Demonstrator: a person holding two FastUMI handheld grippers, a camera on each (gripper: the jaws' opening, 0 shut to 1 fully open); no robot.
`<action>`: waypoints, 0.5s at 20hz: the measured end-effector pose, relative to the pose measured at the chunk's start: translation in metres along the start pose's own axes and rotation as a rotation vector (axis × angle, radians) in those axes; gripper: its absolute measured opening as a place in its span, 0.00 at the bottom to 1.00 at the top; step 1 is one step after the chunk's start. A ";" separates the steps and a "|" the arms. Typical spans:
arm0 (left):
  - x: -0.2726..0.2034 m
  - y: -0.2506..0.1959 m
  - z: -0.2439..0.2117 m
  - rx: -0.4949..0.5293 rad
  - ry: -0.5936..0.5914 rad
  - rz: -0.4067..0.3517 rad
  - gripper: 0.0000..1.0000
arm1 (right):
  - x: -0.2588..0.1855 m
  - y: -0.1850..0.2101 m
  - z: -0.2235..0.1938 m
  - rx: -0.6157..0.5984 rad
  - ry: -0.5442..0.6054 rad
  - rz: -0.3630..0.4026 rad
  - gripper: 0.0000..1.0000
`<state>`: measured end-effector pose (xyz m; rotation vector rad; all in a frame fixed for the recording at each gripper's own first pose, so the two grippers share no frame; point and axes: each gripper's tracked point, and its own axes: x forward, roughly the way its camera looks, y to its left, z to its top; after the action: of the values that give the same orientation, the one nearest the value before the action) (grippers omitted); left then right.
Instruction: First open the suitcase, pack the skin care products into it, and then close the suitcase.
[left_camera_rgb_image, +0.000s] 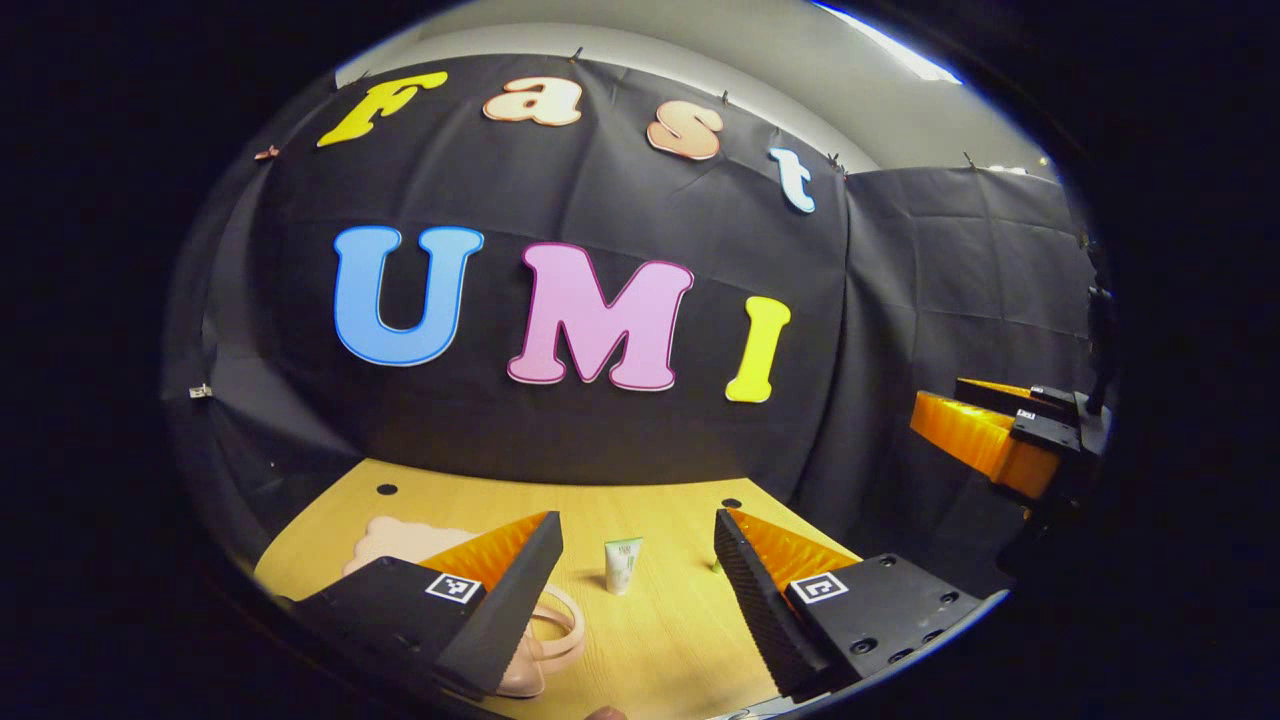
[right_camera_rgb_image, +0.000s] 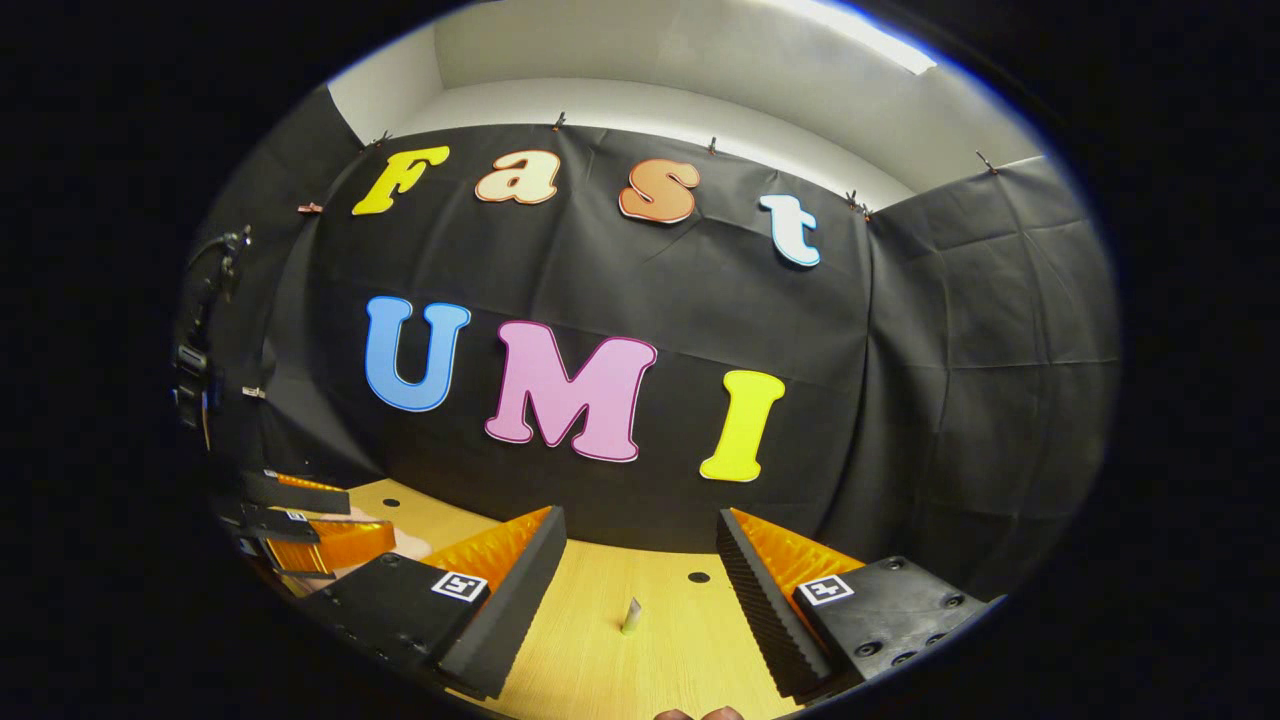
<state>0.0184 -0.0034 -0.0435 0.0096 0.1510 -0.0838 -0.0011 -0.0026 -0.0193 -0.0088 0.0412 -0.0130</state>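
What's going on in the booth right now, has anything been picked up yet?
Nothing is held yet. A person carries two grippers above a wooden table. The left gripper is open, with a small skin care tube standing on the table ahead between its fingers, and a pink suitcase with its handle lying low at its left. The right gripper is open too, and the tube shows ahead of it. Whether the suitcase is open I cannot tell.
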 end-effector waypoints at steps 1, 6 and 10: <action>0.006 0.000 -0.010 0.007 0.033 -0.017 0.96 | 0.000 0.000 0.000 -0.005 0.001 0.005 0.96; 0.065 0.017 -0.080 -0.020 0.275 -0.012 0.96 | -0.006 -0.013 -0.015 -0.056 -0.005 0.034 0.94; 0.109 0.045 -0.145 -0.073 0.561 0.110 0.96 | 0.010 -0.028 -0.058 -0.064 0.050 0.085 0.94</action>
<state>0.1074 0.0344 -0.2034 -0.0323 0.7131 0.0367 0.0061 -0.0309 -0.0771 -0.0706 0.0915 0.0727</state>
